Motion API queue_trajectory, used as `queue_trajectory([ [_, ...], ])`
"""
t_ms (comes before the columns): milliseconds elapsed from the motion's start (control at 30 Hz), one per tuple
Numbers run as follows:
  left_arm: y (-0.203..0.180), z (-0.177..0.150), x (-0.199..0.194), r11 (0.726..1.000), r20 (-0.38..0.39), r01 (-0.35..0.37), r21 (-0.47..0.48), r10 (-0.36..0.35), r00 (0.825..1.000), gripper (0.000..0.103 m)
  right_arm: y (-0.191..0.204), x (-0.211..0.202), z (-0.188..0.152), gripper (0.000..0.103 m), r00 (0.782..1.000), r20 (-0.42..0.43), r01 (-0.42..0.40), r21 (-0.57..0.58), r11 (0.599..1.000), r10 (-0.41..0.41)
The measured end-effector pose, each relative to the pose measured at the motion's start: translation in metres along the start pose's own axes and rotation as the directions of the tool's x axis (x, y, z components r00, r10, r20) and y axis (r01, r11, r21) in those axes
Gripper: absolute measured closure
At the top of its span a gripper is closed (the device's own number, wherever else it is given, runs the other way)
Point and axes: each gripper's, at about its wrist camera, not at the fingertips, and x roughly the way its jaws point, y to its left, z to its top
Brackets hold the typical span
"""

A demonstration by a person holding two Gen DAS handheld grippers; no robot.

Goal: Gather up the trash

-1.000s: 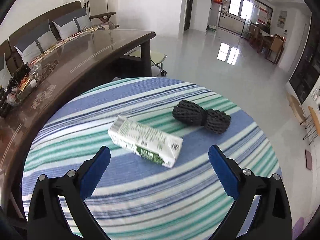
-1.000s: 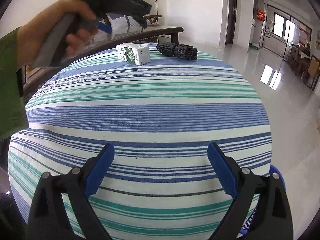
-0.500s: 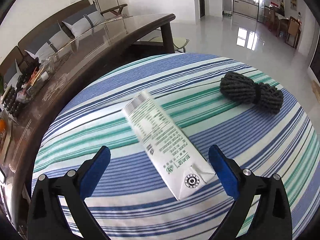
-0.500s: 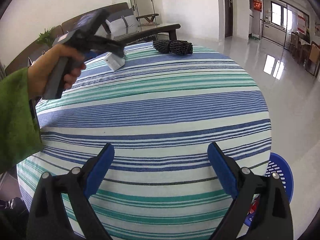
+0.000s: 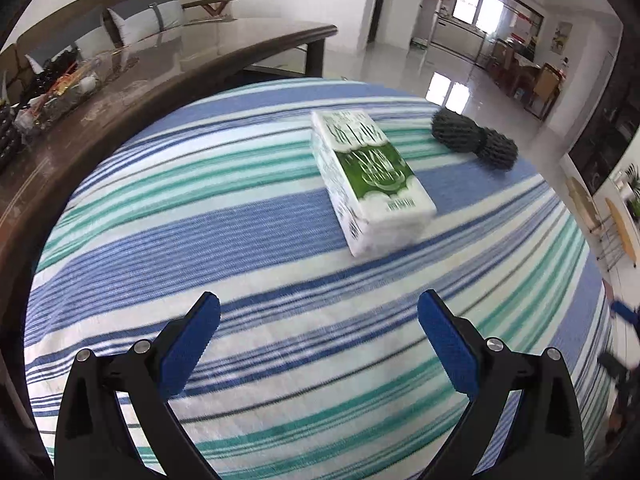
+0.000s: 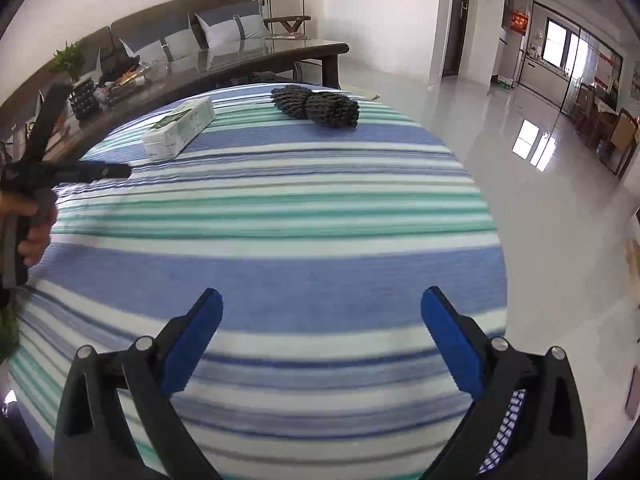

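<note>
A white and green carton lies on its side on the round table with the blue and green striped cloth. A black foam net bundle lies beyond it near the far edge. My left gripper is open and empty, a short way in front of the carton. In the right wrist view the carton and the black bundle lie at the far side of the table. My right gripper is open and empty over the near part of the cloth. The left gripper shows at the left edge there.
A long dark wooden table with clutter stands close behind the round table, with a sofa behind it. A blue mesh basket shows on the floor below the table's right edge. Shiny tiled floor lies to the right.
My left gripper has drawn back from the carton, which now lies farther ahead and turned with its green face up. My right gripper has moved forward over the table.
</note>
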Motion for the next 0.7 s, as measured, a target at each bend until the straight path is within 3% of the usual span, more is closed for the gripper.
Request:
queue_trajectory([
  [67, -0.01, -0.009, 0.004, 0.999, -0.02, 0.025, 0.045, -0.024, 1.0, 0.005, -0.008, 0.018, 0.026, 0.006, 1.0, 0.004, -0.003, -0.034, 0.999, 0.003],
  [167, -0.024, -0.018, 0.007, 0.99, -0.003, -0.011, 0.139, 0.011, 1.0, 0.005, -0.014, 0.055, 0.076, 0.006, 1.0, -0.007, -0.011, -0.113, 0.993, 0.01],
  [300, -0.023, -0.02, 0.007, 0.991, 0.003, 0.002, 0.134, -0.002, 1.0, 0.005, -0.01, 0.102, 0.128, 0.006, 0.999, -0.036, -0.03, -0.181, 0.983, 0.024],
  [433, -0.026, -0.019, 0.01, 0.99, -0.002, -0.007, 0.14, 0.008, 1.0, 0.005, -0.001, 0.143, 0.162, 0.006, 0.996, -0.092, -0.038, -0.215, 0.976, 0.019],
  [567, -0.028, -0.015, 0.012, 0.99, -0.003, -0.007, 0.139, 0.008, 1.0, 0.005, 0.003, 0.165, 0.172, 0.007, 0.992, -0.117, -0.071, -0.193, 0.979, 0.049],
  [600, -0.027, -0.015, 0.012, 0.99, -0.003, -0.007, 0.139, 0.007, 1.0, 0.005, 0.003, 0.168, 0.172, 0.012, 0.988, -0.133, -0.1, -0.176, 0.979, 0.077],
  [633, -0.027, -0.015, 0.012, 0.99, -0.003, -0.007, 0.139, 0.007, 1.0, 0.005, 0.002, 0.167, 0.171, 0.043, 0.986, -0.14, -0.113, -0.162, 0.98, 0.09],
  [667, -0.027, -0.015, 0.012, 0.99, -0.003, -0.006, 0.139, 0.007, 1.0, 0.005, 0.001, 0.165, 0.169, 0.051, 0.986, -0.14, -0.114, -0.149, 0.982, 0.093],
  [700, -0.027, -0.015, 0.012, 0.99, -0.003, -0.006, 0.139, 0.007, 1.0, 0.005, -0.002, 0.158, 0.166, 0.051, 0.987, -0.127, -0.118, -0.121, 0.986, 0.103],
])
